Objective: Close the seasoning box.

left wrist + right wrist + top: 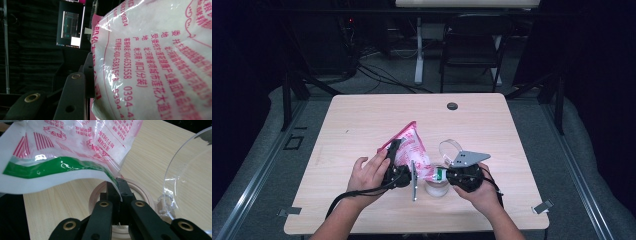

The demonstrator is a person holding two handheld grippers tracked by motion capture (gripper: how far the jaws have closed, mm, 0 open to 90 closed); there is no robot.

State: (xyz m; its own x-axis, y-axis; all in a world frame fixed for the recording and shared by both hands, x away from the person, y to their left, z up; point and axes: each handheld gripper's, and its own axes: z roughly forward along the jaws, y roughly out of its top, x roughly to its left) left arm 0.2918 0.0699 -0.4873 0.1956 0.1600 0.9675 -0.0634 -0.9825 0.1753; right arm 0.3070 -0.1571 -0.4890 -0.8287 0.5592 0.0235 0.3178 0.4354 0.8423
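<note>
A plastic bag (412, 142) of white powder, printed in pink, is held tilted above the table. My left gripper (398, 152) is shut on the bag's body; in the left gripper view one black finger (73, 95) presses against the bulging bag (155, 62). My right gripper (440, 174) is shut on the bag's lower edge with the green stripe; its jaws pinch that edge (117, 185) together. Right under that edge stands a round open jar (436, 188), whose rim (147, 195) lies behind the right jaws. Its clear hinged lid (450, 148) stands up, also seen as the lid (190, 170).
The light wooden table (362, 115) has a dark round grommet (452, 106) near its far edge. Behind the table stand a black chair (472, 45) and a white desk leg (419, 50), with cables on the floor. A lit monitor (71, 26) hangs in the dark background.
</note>
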